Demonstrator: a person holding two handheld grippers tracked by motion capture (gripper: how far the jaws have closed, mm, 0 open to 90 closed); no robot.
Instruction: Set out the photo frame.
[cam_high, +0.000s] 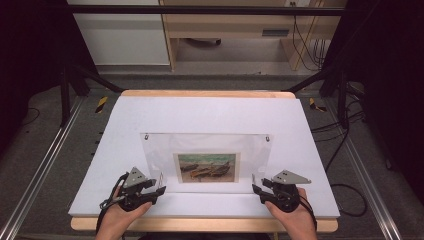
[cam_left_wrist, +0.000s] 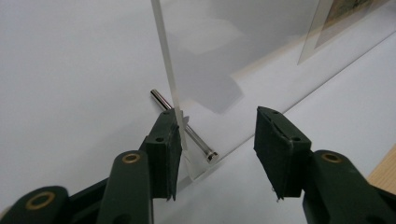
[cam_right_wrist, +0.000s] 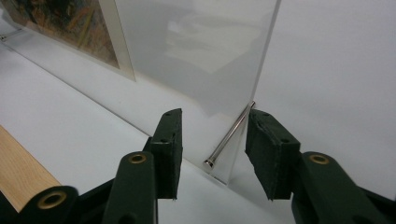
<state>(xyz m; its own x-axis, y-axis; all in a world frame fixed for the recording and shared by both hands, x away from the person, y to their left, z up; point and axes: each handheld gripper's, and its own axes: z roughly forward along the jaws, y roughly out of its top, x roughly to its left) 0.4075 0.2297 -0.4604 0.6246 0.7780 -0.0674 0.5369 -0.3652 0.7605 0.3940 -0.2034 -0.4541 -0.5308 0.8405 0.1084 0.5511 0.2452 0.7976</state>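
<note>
Across the desk (cam_high: 210, 112) lies a white sheet, grey floor and pale cabinets beyond. Near its front edge stands a clear acrylic frame (cam_high: 207, 150) holding a boat picture (cam_high: 206, 167). Left gripper (cam_left_wrist: 217, 140) and right gripper (cam_right_wrist: 212, 140) straddle its bottom corners, jaws parted, gripping nothing, beside steel pins (cam_left_wrist: 184, 128).

We read this as a lab or recording rig. A white board (cam_high: 210, 115) lies on a wooden table (cam_high: 200, 224), boxed in by black frame bars (cam_high: 200, 10) and aluminium floor rails (cam_high: 37, 175). Loose cables (cam_high: 345, 145) trail on grey carpet right of it; plain plywood furniture (cam_high: 225, 30) stands behind.
</note>
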